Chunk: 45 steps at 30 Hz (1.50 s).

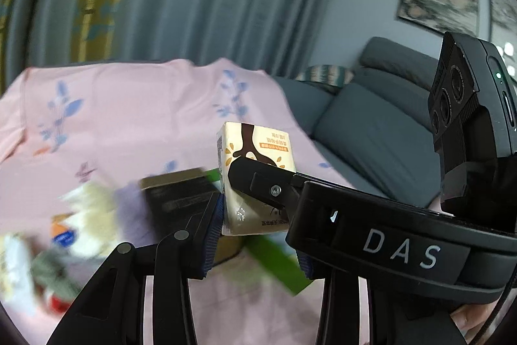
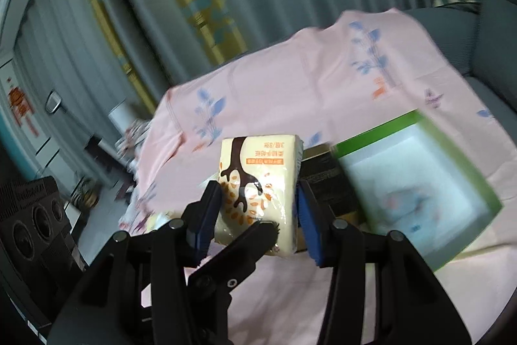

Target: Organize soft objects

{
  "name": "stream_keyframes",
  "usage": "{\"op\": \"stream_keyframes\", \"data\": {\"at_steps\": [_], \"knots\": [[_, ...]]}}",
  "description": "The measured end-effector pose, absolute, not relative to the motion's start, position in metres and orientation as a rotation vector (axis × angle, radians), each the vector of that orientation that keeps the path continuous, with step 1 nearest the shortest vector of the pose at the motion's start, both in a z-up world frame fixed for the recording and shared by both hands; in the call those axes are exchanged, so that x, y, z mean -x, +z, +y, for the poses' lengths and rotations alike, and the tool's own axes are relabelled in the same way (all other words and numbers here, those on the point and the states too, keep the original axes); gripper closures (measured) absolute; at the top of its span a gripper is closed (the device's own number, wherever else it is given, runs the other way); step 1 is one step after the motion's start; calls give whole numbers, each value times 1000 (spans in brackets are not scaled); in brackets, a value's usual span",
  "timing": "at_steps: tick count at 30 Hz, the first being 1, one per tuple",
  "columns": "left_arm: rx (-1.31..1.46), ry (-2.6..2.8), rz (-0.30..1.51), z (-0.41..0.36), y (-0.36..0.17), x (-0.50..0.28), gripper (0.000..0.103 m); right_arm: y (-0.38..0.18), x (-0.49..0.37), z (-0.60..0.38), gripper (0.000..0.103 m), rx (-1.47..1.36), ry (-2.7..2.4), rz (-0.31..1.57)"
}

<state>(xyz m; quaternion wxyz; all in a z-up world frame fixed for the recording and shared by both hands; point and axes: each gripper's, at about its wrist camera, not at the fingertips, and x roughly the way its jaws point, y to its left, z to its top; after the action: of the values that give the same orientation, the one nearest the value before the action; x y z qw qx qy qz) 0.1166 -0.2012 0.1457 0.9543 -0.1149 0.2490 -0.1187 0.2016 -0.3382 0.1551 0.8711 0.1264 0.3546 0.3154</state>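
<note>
Two hand-held grippers, left hand-held gripper (image 1: 255, 209) and right hand-held gripper (image 2: 258, 212), both clamp one cream plastic-wrapped tissue pack (image 2: 258, 183), held above pink floral cloth (image 2: 274, 86). Carry step; next, lower it into green-rimmed open box (image 2: 416, 183), release.

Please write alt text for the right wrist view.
The right claw and the left claw both grip a cream tissue pack above a pink cloth. An open green box lies to the right.

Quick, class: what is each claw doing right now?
Left claw: shut on the cream plastic-wrapped tissue pack.
Right claw: shut on the same pack.
</note>
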Motion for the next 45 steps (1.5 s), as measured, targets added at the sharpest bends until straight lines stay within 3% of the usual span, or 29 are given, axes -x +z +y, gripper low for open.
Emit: {"op": "stream_keyframes", "data": {"at_steps": [15,28,29,32,34,36,43,45], "knots": [[212,-522,739,-320,75,-236,63,73,-266,-462,60,-570,270,836],[243,-534,849,-341,43,-241,62,39,-274,-482,59,-586,138,950],[237,-524,847,-340,44,-240,62,42,-273,-480,58,-566,134,946],[226,-500,818,-331,54,-229,59,47,-269,-477,41,-546,135,924],[226,-482,807,-323,59,-225,40,55,-263,-477,38,-555,153,894],[220,-453,776,-312,68,-215,33,62,-258,-474,33,-551,164,863],[239,-301,716,-256,89,-180,27,83,-244,-451,18,-523,261,800],[250,-249,707,-235,92,-165,26,89,-239,-439,18,-496,302,789]]}}
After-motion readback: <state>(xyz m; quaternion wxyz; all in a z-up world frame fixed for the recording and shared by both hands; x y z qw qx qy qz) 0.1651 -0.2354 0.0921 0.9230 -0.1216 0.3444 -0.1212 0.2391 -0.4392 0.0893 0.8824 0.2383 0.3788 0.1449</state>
